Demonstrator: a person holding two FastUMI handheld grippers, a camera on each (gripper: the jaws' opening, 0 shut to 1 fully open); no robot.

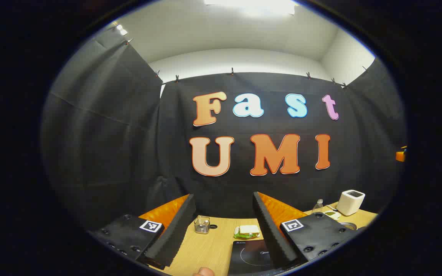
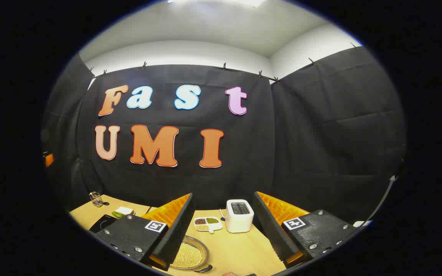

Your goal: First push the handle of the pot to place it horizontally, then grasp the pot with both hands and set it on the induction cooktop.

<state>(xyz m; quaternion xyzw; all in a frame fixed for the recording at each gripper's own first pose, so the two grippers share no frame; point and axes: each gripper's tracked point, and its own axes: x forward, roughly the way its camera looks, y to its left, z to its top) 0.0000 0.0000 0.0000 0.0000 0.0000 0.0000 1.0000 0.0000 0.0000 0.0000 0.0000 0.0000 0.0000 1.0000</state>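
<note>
The right gripper (image 2: 223, 226) hangs above a light wooden table (image 2: 244, 249), its two fingers spread wide apart with nothing between them. Just past the left finger sits a round shallow metal pot (image 2: 190, 255) filled with pale yellow beans, a dark handle stub poking out at its near edge. Farther back, between the fingers, stands a white boxy toaster (image 2: 239, 215), and just beside it on the left lies a small white divided dish (image 2: 207, 223) holding red, green and pale grains. Off to the far left are a clear glass cup (image 2: 96, 199), a sandwich on a green plate (image 2: 123, 211) and the corner of a black induction cooktop (image 2: 102, 221).
</note>
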